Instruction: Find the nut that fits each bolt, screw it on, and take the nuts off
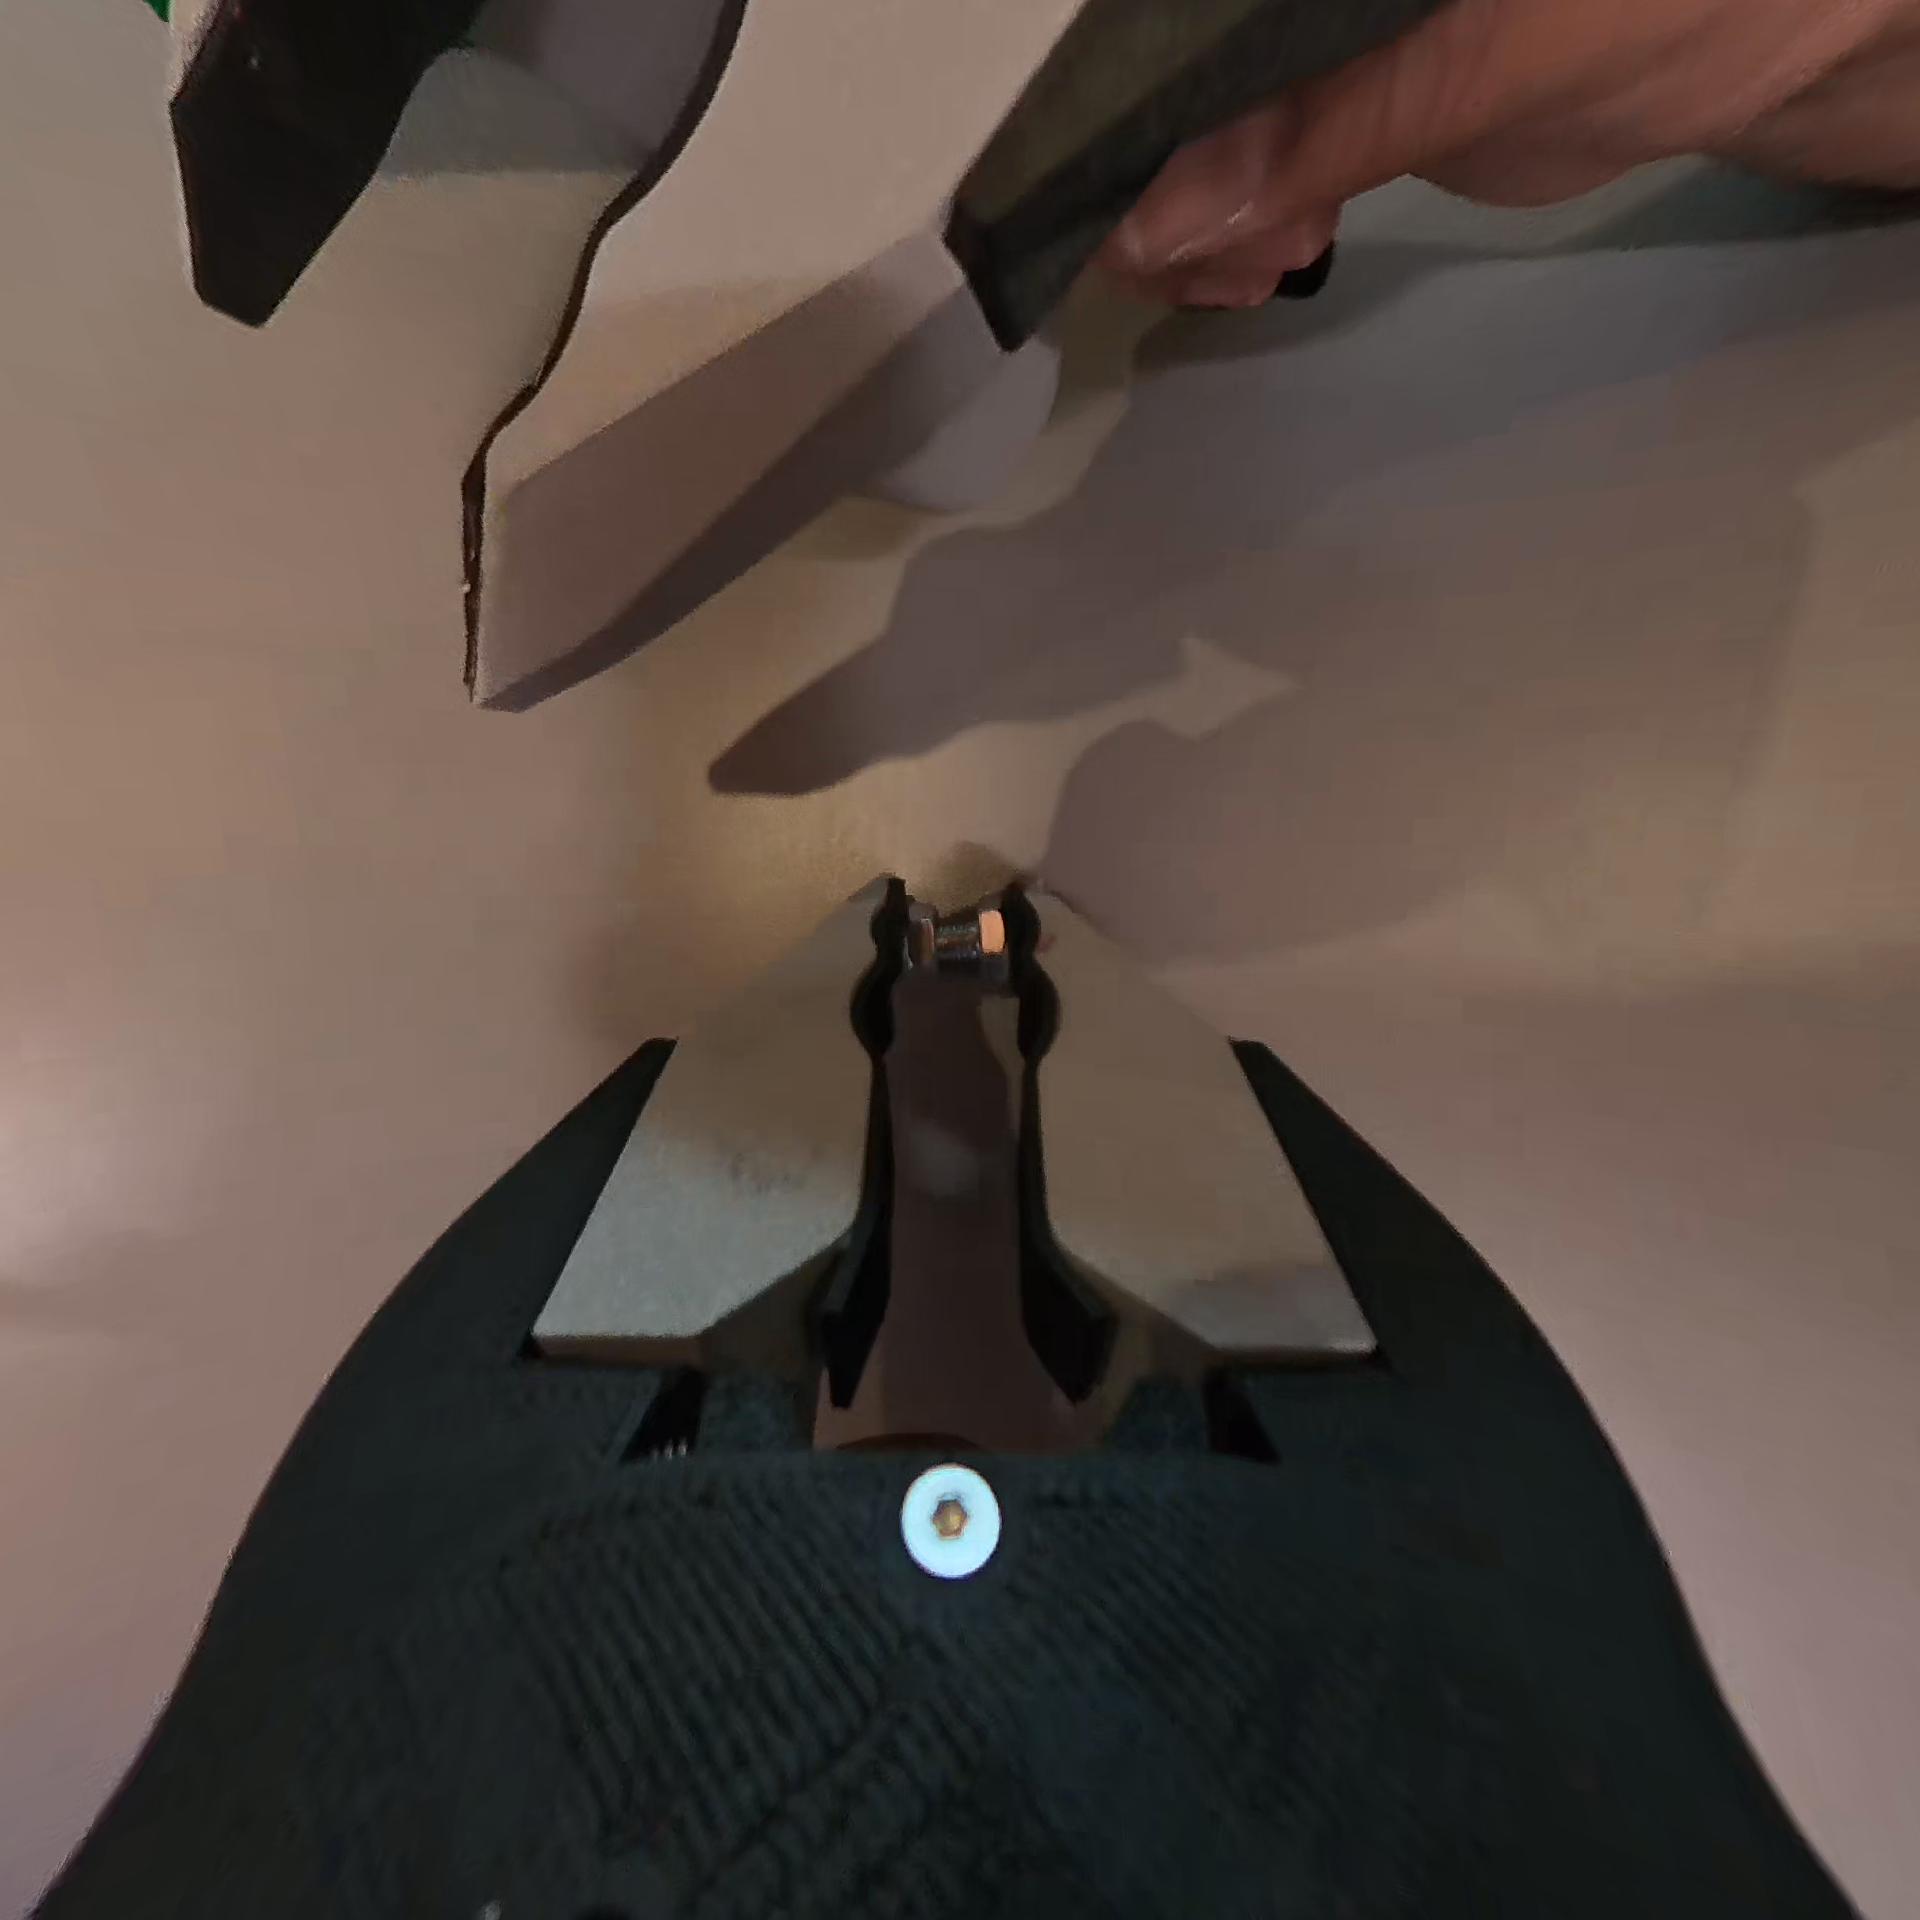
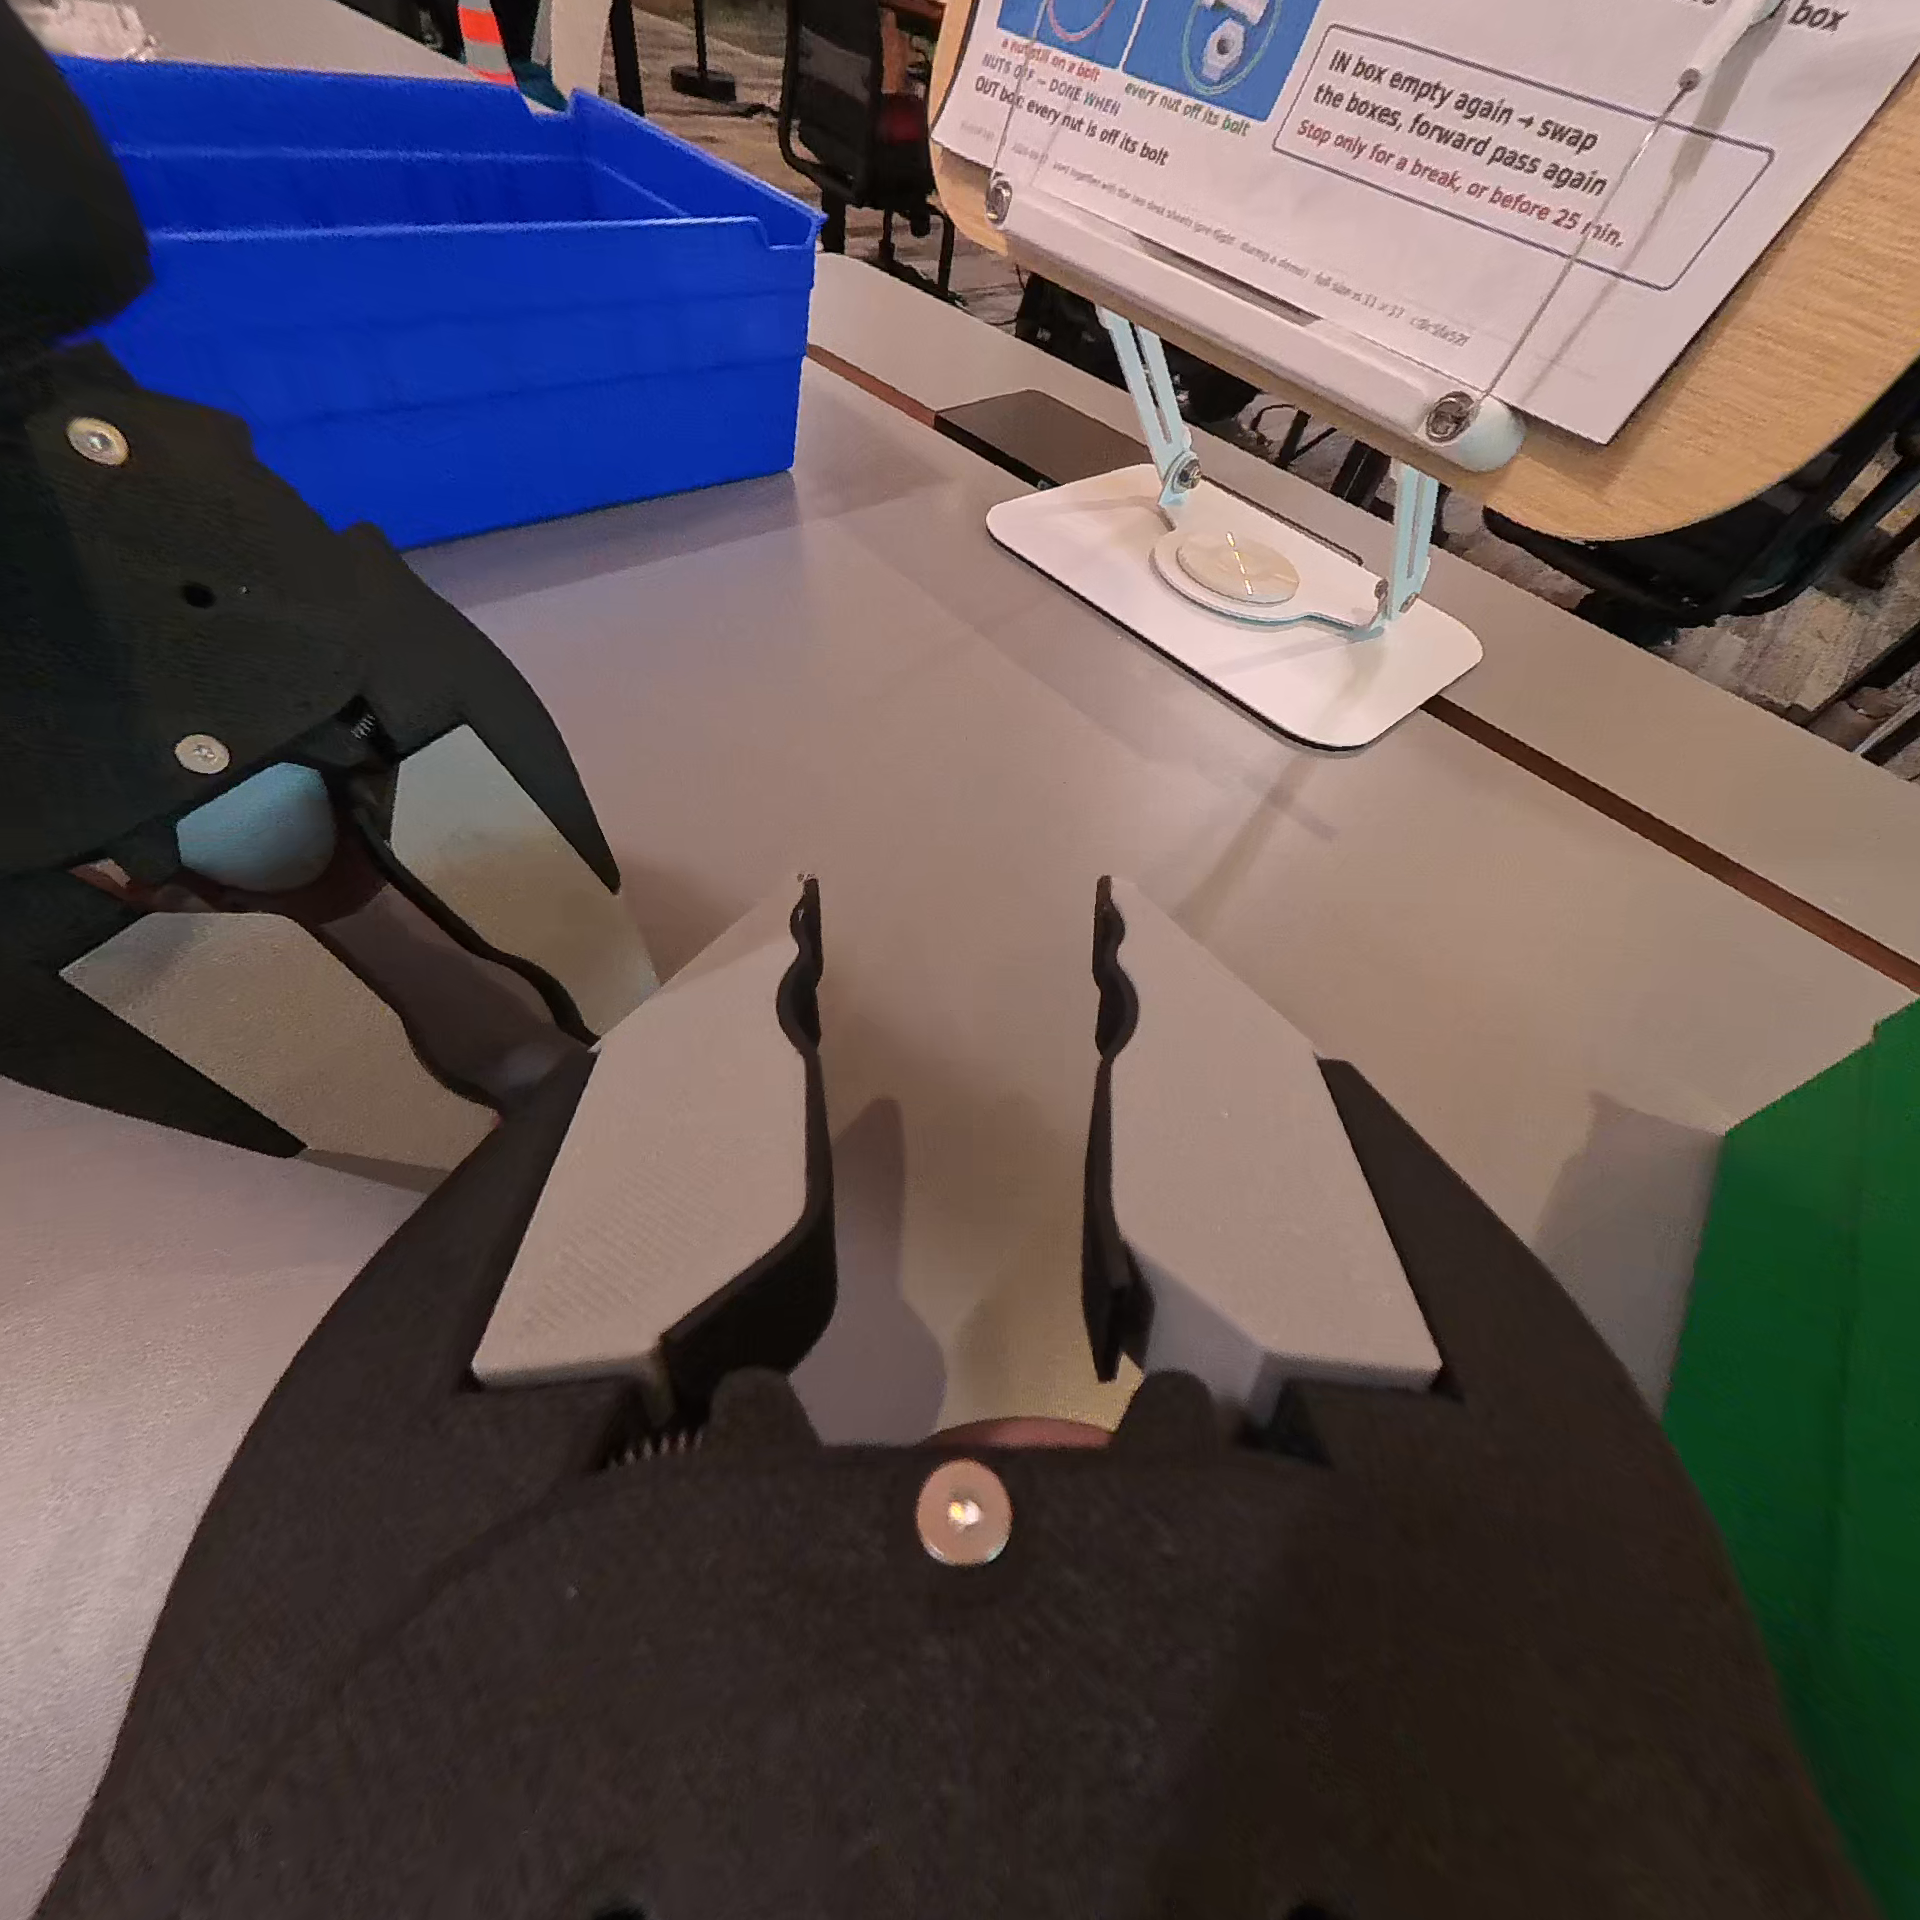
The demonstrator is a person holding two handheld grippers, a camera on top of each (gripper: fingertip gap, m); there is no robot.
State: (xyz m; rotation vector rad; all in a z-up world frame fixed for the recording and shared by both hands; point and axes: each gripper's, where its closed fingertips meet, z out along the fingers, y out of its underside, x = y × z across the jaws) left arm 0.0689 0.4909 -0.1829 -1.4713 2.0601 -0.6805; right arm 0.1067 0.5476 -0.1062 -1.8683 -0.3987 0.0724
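Where the right wrist view looks across it, the surface [image 2: 935, 748] is pale grey and matte, with a dark seam running from 11 o'clock down to 3 o'clock and a black inset plate near that seam. Beyond its far edge, chair legs and dark stands crowd the room's floor. At 1 o'clock a white stand [image 2: 1236, 592] carries a wooden board with a printed sheet [image 2: 1455, 156] clipped on. A blue bin [image 2: 499, 353] sits at 11 o'clock; the part of its inside that shows holds nothing visible. A green block [image 2: 1808, 1403] fills the 3 o'clock edge; what it is cannot be told.

The right tool [image 2: 956, 894] is released, its grey fingers spread with bare surface between them. The left tool [image 2: 499, 997] shows at 9 o'clock in this view, tilted down toward the surface.

In the left wrist view, blurred, the left tool [image 1: 951, 920] is clenched on a small bolt [image 1: 961, 940], which lies crosswise between the tips just above the shadowed surface [image 1: 260, 831]. At 12 o'clock, the right tool [image 1: 727, 499] hangs with a hand [image 1: 1455, 156] on its handle at 1 o'clock.
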